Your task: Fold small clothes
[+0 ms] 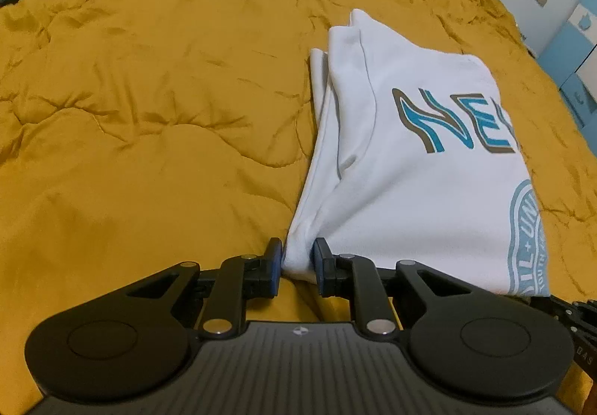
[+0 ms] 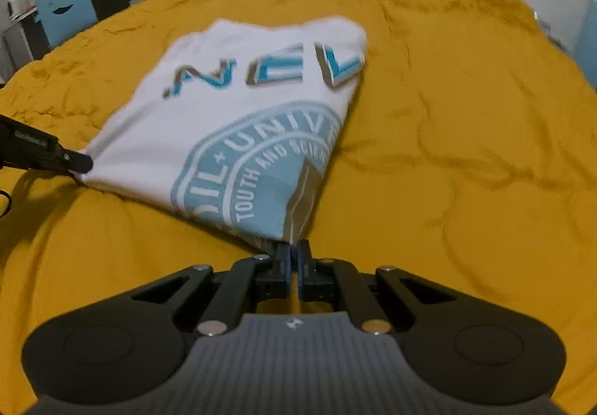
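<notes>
A white T-shirt with blue lettering and a round blue emblem lies partly folded on a mustard-yellow bedspread. My left gripper is shut on the shirt's near left corner, which bunches between the blue pads. In the right wrist view the shirt lies ahead, and my right gripper is shut on its near right corner. The left gripper's fingers show at the left of that view, holding the other corner. The shirt's near edge is lifted between the two grippers.
The yellow bedspread covers the whole bed and is wrinkled. A desk with clutter and a blue chair stand beyond the bed's far left. White and blue cabinets stand at the far right.
</notes>
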Available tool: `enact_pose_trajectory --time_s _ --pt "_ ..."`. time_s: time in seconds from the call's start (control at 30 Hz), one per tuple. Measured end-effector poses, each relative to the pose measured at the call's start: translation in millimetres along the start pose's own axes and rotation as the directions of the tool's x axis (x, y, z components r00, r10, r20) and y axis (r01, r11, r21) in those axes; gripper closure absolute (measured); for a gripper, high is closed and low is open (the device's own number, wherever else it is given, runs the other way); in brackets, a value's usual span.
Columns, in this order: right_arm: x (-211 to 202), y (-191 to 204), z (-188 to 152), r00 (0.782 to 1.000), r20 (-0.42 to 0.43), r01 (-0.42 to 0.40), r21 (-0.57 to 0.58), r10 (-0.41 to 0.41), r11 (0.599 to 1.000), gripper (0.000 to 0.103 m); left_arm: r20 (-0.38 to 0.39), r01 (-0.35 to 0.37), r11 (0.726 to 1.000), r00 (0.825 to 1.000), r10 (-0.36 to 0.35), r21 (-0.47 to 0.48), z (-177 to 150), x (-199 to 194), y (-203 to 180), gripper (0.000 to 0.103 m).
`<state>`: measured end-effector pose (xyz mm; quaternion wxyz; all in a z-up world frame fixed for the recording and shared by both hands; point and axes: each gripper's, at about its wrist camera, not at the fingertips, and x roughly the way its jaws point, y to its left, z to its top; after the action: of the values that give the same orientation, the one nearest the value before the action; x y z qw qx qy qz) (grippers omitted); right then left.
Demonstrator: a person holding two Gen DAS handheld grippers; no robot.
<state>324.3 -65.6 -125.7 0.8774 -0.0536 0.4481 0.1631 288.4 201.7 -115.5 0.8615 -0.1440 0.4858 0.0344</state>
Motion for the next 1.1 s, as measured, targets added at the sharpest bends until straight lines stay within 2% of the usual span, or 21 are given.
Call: enact_pose_trajectory --time_s 0.13,0.33,0.47,0.57,0.67,0.73,0.8,0.87,0.93,1.07,1.1 --pt "-7.9 -0.4 -5.8 1.000 -0.003 0.002 -0.009 -0.002 1.000 0.103 -0.011 -0.027 1.000 1.000 0.027 -0.011 0.6 -3.4 -2.2 0.083" --pt "-19.7 -22.9 -9.1 1.000 -0.018 0.001 0.049 0.000 0.999 0.103 -0.041 -0.084 0.996 0.996 0.082 -0.041 3.8 -15.6 -4.3 0.074" --pt "-31.4 -36.0 -8.4 1.000 -0.013 -0.024 0.094 0.025 0.995 0.103 -0.015 -0.150 0.989 0.989 0.150 -0.009 5.1 -31.4 -8.3 0.074" --pt "-37.6 -40.6 -4.6 1.000 0.007 -0.026 0.116 0.025 0.993 0.103 0.023 -0.164 0.986 0.986 0.164 -0.017 11.4 -42.8 -6.4 0.074" --pt "-40.6 -44.2 3.0 0.999 0.024 -0.035 0.134 0.033 0.990 0.100 0.072 -0.127 0.991 0.989 0.129 -0.032 22.2 -52.5 -4.6 0.071" --pt "-38.7 -45.9 10.7 0.999 0.031 -0.043 0.149 0.039 0.988 0.096 0.108 -0.073 0.997 0.991 0.076 -0.033 30.7 -53.4 -5.5 0.061" --pt "-36.5 -46.3 18.7 0.998 0.042 -0.053 0.160 0.047 0.986 0.083 0.128 -0.020 0.999 0.991 0.024 -0.027 38.8 -50.1 -5.7 0.052" --pt "-33.5 -46.3 27.4 0.997 0.055 -0.069 0.170 0.060 0.983 0.080 0.140 0.014 1.000 0.990 -0.011 -0.018 46.4 -43.5 -6.1 0.046" --pt "-28.9 -46.6 36.5 0.995 0.067 -0.088 0.176 0.077 0.980 0.072 0.153 0.061 0.998 0.987 -0.057 -0.019 52.6 -34.3 -4.5 0.037" --pt "-14.8 -51.7 55.6 0.989 0.089 -0.138 0.209 0.121 0.968 0.055 0.152 0.198 0.978 0.971 -0.186 -0.066 67.8 -8.0 7.8 0.031" --pt "-9.9 -54.3 61.0 0.987 0.093 -0.152 0.222 0.134 0.963 0.053 0.145 0.217 0.973 0.968 -0.204 -0.081 72.0 1.0 10.3 0.031"
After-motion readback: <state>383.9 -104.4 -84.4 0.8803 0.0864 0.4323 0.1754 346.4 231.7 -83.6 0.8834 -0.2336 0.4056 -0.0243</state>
